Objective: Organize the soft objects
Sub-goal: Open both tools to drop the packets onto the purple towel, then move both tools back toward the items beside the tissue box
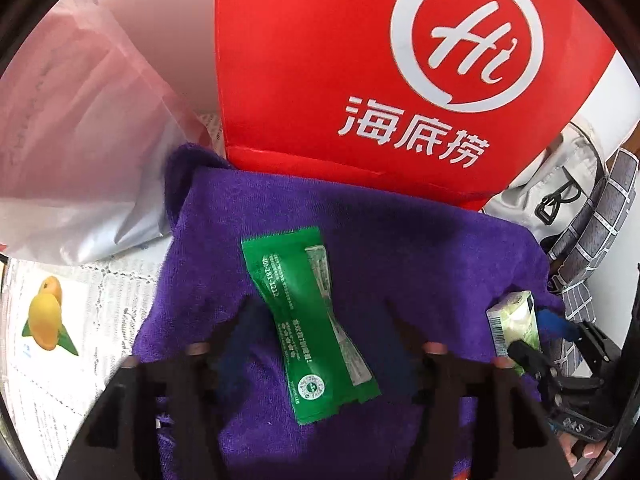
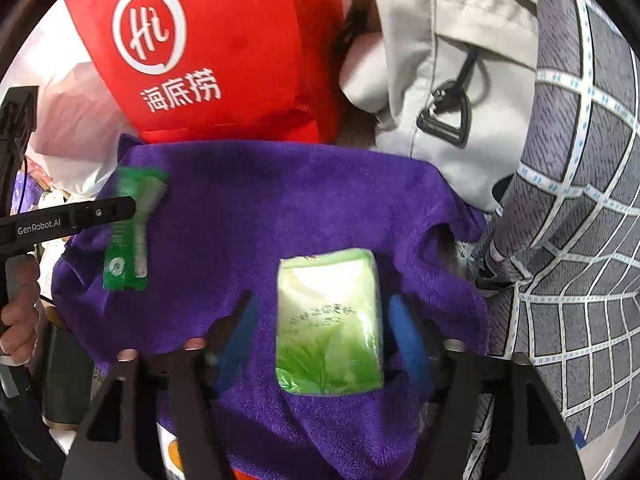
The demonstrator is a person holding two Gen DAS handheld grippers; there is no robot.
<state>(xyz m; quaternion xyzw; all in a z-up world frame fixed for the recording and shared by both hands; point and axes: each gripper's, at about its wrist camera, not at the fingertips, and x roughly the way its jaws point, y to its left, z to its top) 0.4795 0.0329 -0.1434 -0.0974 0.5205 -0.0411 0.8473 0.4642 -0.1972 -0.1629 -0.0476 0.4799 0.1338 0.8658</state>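
- Newsprint-patterned covering with a mango picture lies over the surface at the lower left of the left wrist view; a red bag with a white logo stands at the top of both views.
- Spread across the middle is a purple towel, touching the red bag's base.
- A green sachet lies flat on the towel at the centre of the left wrist view, between the fingers of the left hand-held gripper, whose jaws stand released, apart from the sachet.
- A pale green tissue pack lies on the towel at the centre of the right wrist view, between the blue-padded fingers of the right hand-held gripper; its jaws are released, just beside the pack without pressing it.
- A grey-white bag and a checked grey cloth fill the right side of the right wrist view.
- A person's hand holds the left gripper's handle at the left edge there.
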